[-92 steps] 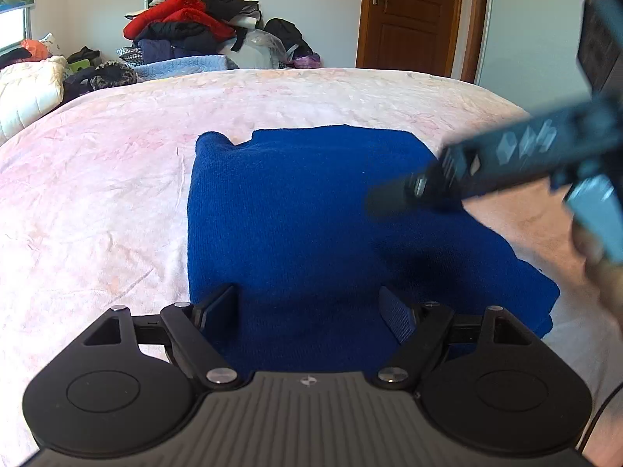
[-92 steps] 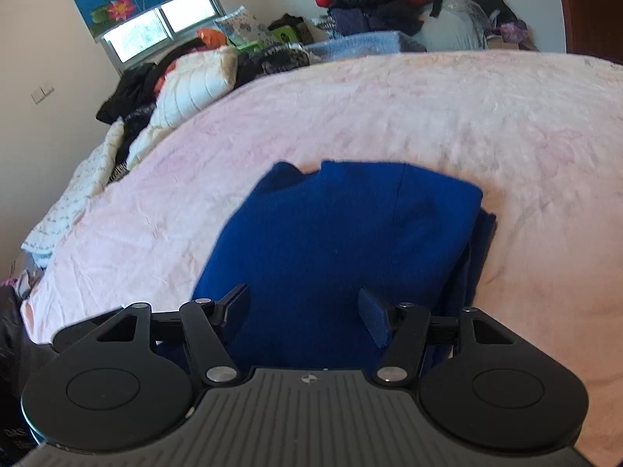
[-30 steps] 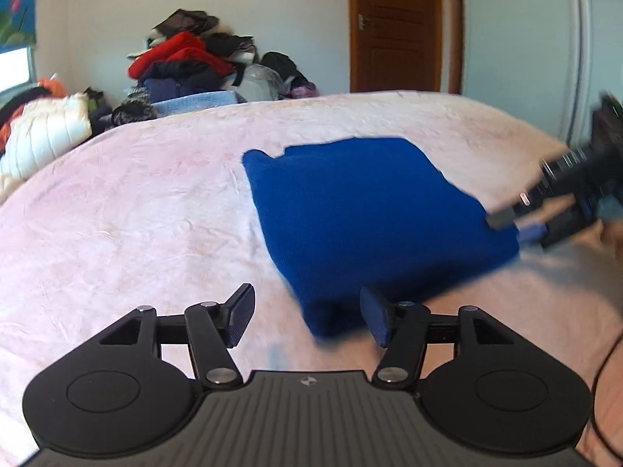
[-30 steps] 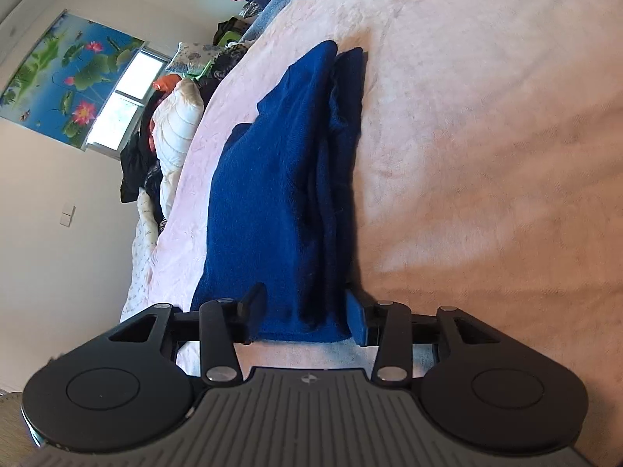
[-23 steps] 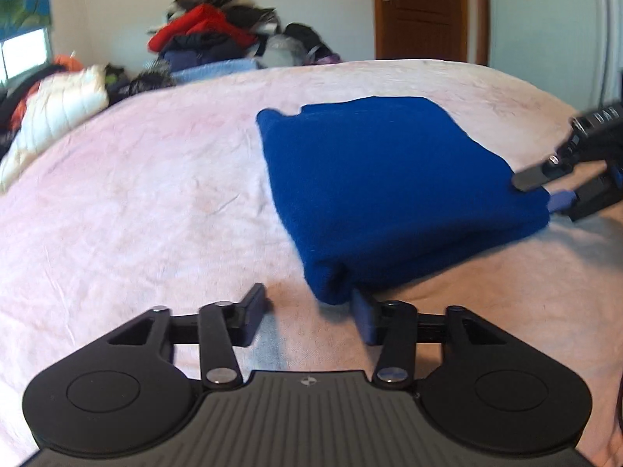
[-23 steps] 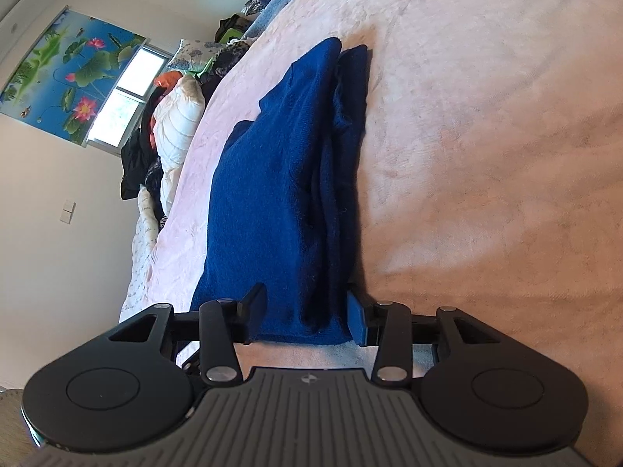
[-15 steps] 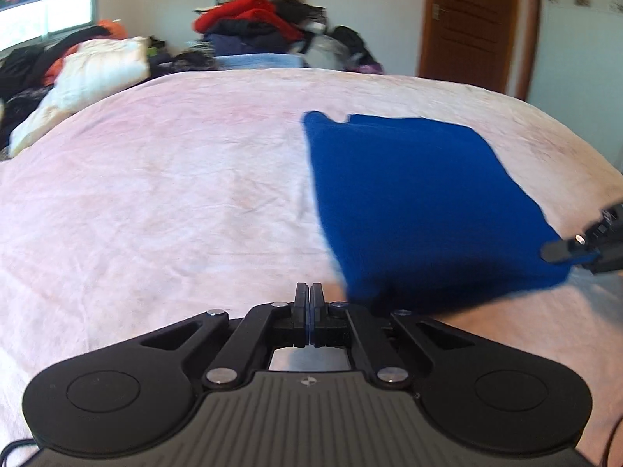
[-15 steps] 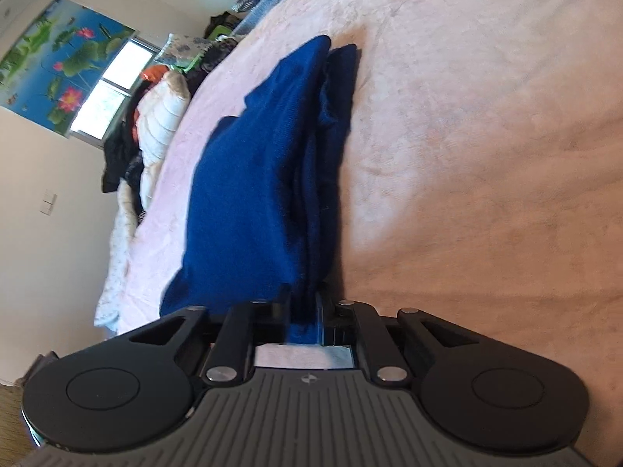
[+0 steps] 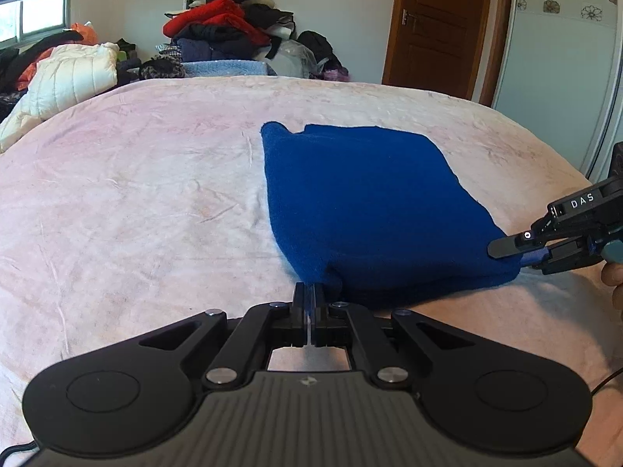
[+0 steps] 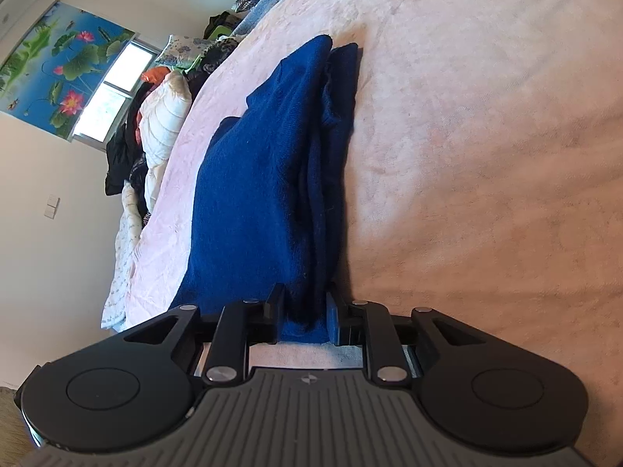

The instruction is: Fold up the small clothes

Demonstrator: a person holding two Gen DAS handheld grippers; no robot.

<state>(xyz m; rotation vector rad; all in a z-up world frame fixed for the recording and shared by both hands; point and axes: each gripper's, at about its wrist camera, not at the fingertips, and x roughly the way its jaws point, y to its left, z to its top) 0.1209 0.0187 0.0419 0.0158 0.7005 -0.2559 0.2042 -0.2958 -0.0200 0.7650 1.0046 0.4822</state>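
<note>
Pink bedspread point(image 9: 136, 194) fills both views, with one folded blue garment point(image 9: 370, 202) lying on it right of centre.

Your left gripper point(image 9: 308, 295) has its jaws pressed together at the garment's near left corner. Whether any cloth is caught between them is hard to make out; the corner bunches just beside the fingertips.

Your right gripper point(image 10: 305, 311) has just been opening, and its jaws stand a little apart around the stacked layers of the near right corner. You cannot tell from either view whether the pads press on the cloth. In the left view that gripper point(image 9: 514, 251) is cut off at the frame edge, and only part of your hand point(image 9: 613, 280) shows.

Beyond the bed: one heap of clothes point(image 9: 229, 35) against the far wall, individual items too jumbled to count; one white quilted jacket point(image 9: 66, 74); one brown door point(image 9: 440, 27); one window point(image 10: 113, 89) under a lotus picture point(image 10: 58, 66).
</note>
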